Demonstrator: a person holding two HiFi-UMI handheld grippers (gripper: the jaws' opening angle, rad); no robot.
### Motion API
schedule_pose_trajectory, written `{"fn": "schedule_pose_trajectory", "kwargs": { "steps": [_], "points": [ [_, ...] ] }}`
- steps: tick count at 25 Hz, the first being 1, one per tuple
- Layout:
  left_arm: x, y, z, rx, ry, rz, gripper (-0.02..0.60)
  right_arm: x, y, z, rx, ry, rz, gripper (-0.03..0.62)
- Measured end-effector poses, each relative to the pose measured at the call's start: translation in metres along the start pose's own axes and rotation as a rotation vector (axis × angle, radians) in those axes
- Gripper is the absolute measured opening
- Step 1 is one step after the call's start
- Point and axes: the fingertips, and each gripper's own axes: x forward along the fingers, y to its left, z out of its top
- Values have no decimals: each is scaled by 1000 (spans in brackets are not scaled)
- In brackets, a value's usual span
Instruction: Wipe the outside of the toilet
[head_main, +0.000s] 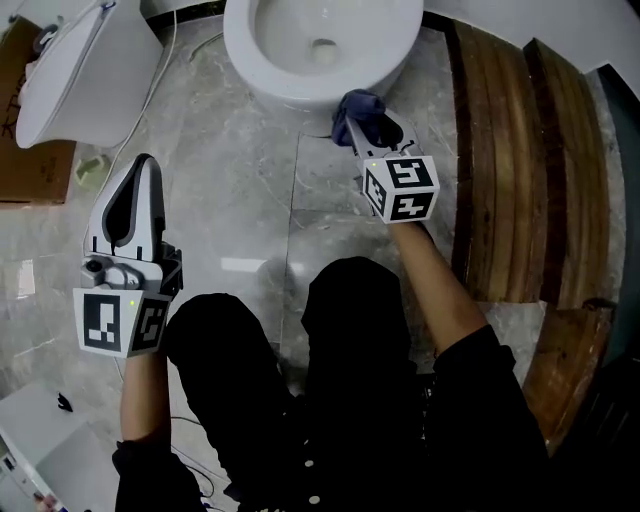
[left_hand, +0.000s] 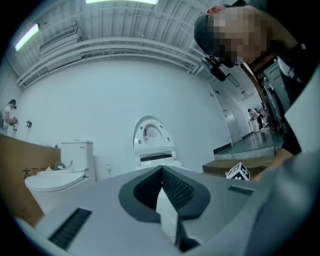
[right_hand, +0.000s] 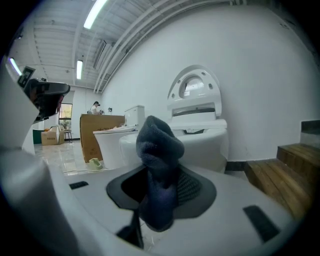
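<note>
Right claw (head_main: 372, 128) is clenched on a dark blue cloth (head_main: 356, 106), which is bunched between its jaws. It holds the cloth at the near front of the toilet (head_main: 250, 45), low on the bowl's outside and close over the floor (head_main: 240, 150); whether cloth and bowl touch cannot be told. Left claw (head_main: 143, 170) is closed on nothing, jaws together, well to the left. Wooden steps (head_main: 510, 170) lie right, and a second toilet (head_main: 70, 80) stands far left.
</note>
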Motion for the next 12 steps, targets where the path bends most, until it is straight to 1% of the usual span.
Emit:
{"fn": "schedule_pose_trajectory", "kwargs": {
  "steps": [4,7,9,11,12],
  "points": [
    [-1,13,26,59,35,0,11,3,1,-2,-8,21,-4,132],
    [-3,14,33,135,73,-11,11,0,-2,-7,-40,42,4,134],
    [1,10,31,134,89,-32,11,0,0,-5,-43,28,9,137],
    [12,8,24,117,79,-64,11,1,0,1,-52,-4,-3,137],
    [19,5,19,121,71,-91,11,1,0,3,-60,-18,-10,137]
  ]
}}
